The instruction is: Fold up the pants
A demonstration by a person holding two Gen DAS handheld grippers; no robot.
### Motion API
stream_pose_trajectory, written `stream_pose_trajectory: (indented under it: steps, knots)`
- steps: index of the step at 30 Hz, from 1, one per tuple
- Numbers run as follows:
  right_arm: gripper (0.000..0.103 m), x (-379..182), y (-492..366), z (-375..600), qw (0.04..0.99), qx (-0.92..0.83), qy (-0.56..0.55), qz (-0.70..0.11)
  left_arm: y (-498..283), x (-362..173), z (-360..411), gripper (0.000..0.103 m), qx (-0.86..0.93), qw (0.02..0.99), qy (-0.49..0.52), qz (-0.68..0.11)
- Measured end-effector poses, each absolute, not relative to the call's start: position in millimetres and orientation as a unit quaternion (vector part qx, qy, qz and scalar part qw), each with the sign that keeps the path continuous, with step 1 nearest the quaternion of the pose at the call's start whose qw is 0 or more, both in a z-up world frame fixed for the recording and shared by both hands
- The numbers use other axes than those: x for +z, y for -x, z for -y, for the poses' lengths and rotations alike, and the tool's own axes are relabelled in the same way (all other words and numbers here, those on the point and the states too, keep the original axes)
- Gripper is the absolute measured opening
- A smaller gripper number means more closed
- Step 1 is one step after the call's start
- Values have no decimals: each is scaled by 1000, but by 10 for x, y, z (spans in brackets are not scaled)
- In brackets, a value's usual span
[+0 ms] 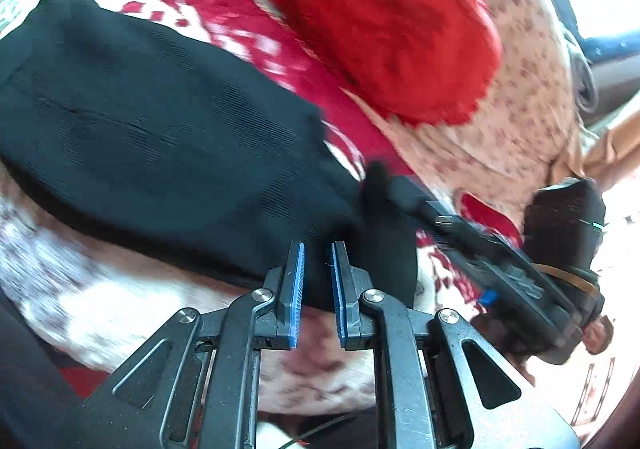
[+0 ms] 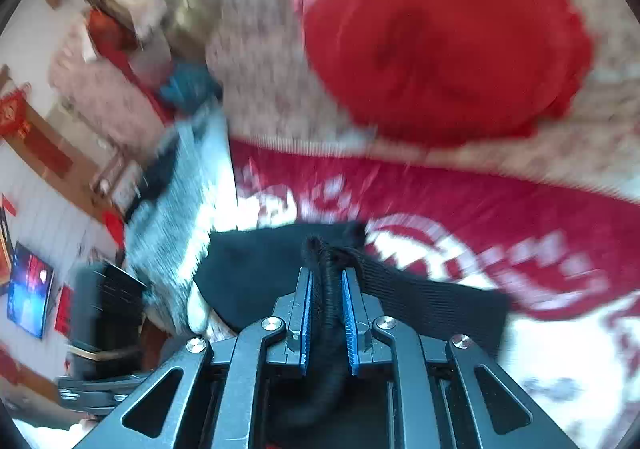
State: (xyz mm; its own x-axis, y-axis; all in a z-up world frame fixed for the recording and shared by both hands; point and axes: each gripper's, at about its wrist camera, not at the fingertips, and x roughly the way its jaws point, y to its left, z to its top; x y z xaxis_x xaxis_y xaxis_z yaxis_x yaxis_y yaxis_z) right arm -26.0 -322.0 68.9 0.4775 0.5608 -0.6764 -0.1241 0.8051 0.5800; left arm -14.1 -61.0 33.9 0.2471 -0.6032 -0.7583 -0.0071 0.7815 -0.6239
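Note:
The black pants (image 1: 152, 129) lie spread over a red and white patterned bed cover (image 1: 248, 33). My left gripper (image 1: 318, 249) is shut on the near edge of the pants, with black cloth between its blue pads. My right gripper (image 2: 326, 273) is shut on a bunched black fold of the pants (image 2: 280, 261), which runs up between its fingers. In the left wrist view the right gripper (image 1: 404, 189) comes in from the right and holds the pants' far right corner. Both views are blurred by motion.
A round red cushion (image 1: 392, 21) lies on a beige flowered sheet (image 1: 532, 97) behind the pants. In the right wrist view the cushion (image 2: 444, 45) is at the top, and room furniture and a lit screen (image 2: 30, 289) are at the left.

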Motion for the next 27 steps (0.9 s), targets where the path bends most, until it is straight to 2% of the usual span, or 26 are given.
stream_pose_trajectory:
  steps: [1, 4, 8, 12, 14, 18, 19, 20, 22, 27]
  knots:
    - [13, 496, 157, 3135, 813, 202, -257, -482, 99, 281, 534, 12, -190, 743, 268, -583]
    - [13, 95, 5, 3073, 779, 190, -315, -508, 50, 189, 387, 26, -180, 743, 267, -587]
    - [13, 324, 152, 3092, 805, 199, -272, -487, 59, 223, 461, 42, -198, 742, 259, -585]
    - [13, 582, 441, 3307, 835, 172, -222, -473, 102, 253, 709, 44, -227, 740, 228, -591]
    - [13, 577, 563, 3421, 841, 154, -211, -474, 122, 212, 893, 49, -237, 732, 206, -604]
    - [13, 355, 727, 3640, 838, 116, -219, -487, 106, 100, 1201, 49, -241, 731, 161, -617]
    - [13, 317, 757, 3688, 835, 117, -234, -485, 111, 97, 1277, 40, -240, 737, 144, -615]
    - [13, 304, 788, 3729, 833, 118, -243, -483, 121, 117, 1331, 25, -236, 748, 125, -607]
    - [13, 330, 800, 3738, 837, 117, -242, -477, 82, 203, 1389, 14, -238, 764, 108, -590]
    - [13, 522, 746, 3650, 852, 125, -214, -461, -73, 435, 1227, 14, -244, 789, 118, -551]
